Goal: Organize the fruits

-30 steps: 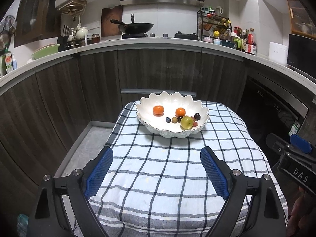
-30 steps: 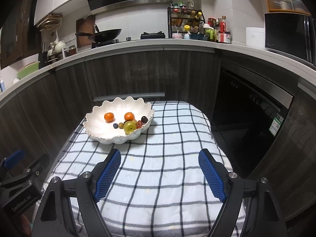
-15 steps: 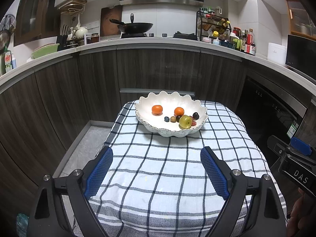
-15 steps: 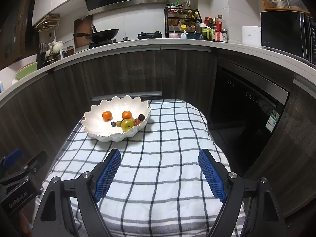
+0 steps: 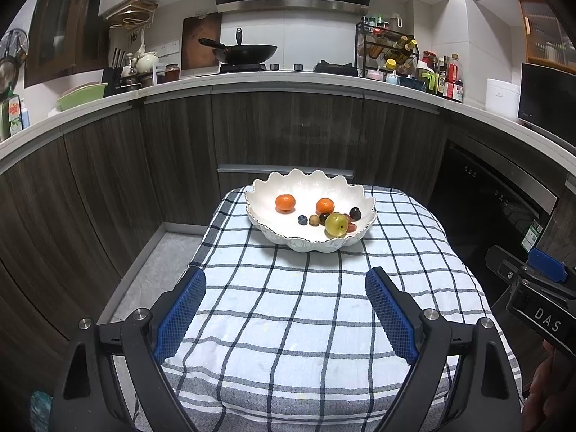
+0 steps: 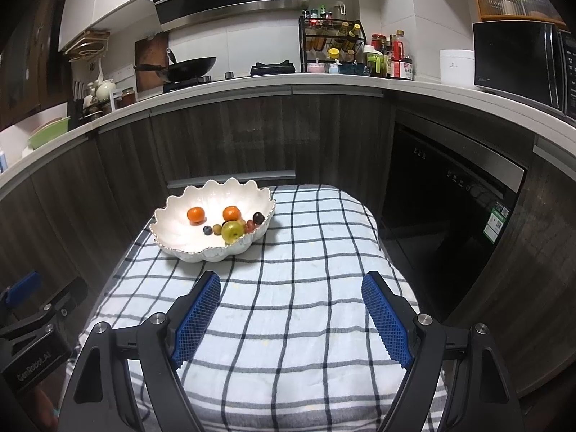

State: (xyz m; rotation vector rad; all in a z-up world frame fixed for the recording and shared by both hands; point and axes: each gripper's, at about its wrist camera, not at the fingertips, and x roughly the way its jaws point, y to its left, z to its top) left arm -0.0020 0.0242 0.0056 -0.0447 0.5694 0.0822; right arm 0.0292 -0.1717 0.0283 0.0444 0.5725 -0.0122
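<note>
fruits [image 5: 325, 213] all lie in the white bowl [image 5: 273, 234], ahead of both spread, empty jaws; checked cloth [image 5: 306, 309] between is bare. fits sorted or unsorted.

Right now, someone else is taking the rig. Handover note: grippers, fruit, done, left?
Left gripper: open, empty, over the checked cloth, short of the bowl.
Right gripper: open, empty, same.
White scalloped bowl at the cloth's far end holds all visible fruit: two oranges, green apple, blueberry, small dark and red pieces beside the apple.
Done: no loose fruit visible.
Left: probably only a check.
</note>
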